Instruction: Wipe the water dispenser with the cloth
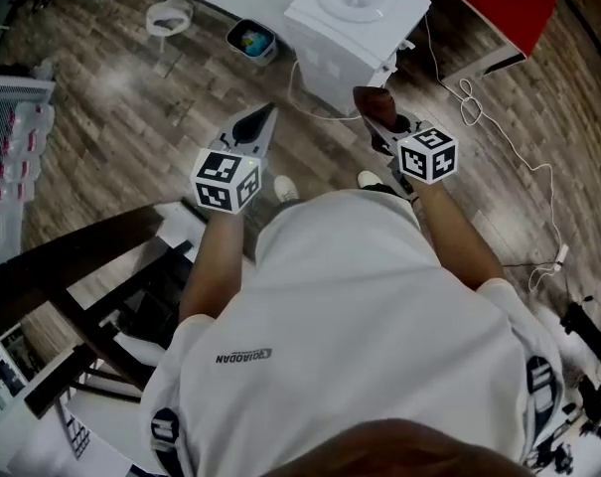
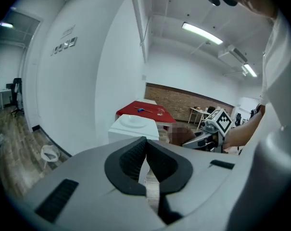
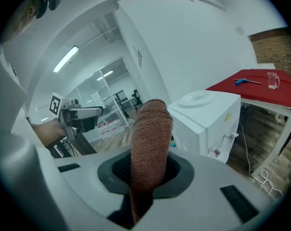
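The white water dispenser (image 1: pixel 355 23) stands on the wood floor ahead of me, also seen as the white box (image 2: pixel 134 125) and the white unit (image 3: pixel 208 117). A folded brown cloth (image 3: pixel 150 148) sticks up from my right gripper (image 3: pixel 146 174), whose jaws are shut on it; in the head view the cloth (image 1: pixel 375 102) points at the dispenser's lower front, a short way off. My left gripper (image 1: pixel 255 125) is held out to the dispenser's left, jaws shut with nothing between them (image 2: pixel 145 165).
A red table (image 1: pixel 504 3) with a glass stands right of the dispenser. A white cable (image 1: pixel 499 132) trails over the floor on the right. A small bin (image 1: pixel 251 40) and a white stand (image 1: pixel 168 18) sit left of the dispenser. A dark bench (image 1: pixel 91 296) is at my left.
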